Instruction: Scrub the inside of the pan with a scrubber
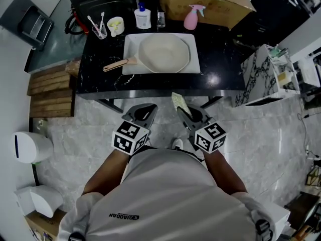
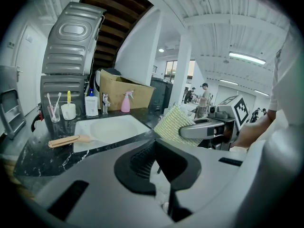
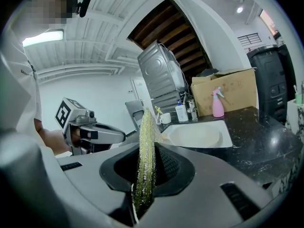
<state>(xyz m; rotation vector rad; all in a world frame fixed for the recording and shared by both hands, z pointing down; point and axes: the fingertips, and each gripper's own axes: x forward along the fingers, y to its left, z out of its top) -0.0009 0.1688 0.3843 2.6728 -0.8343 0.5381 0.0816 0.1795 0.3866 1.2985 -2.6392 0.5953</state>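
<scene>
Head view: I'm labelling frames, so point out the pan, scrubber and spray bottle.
pan (image 1: 164,53), head view, middle of its bowl.
scrubber (image 1: 179,103), head view, its free end.
spray bottle (image 1: 190,21), head view, pink body.

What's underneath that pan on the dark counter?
A white rectangular tray, which rests on the black marbled counter. The pan covers the tray's middle, so anything lying beneath it cannot be seen. Its wooden handle sticks out past the tray's left edge.

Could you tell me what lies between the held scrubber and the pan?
Head view: only bare black countertop and the white tray's front rim.
</scene>
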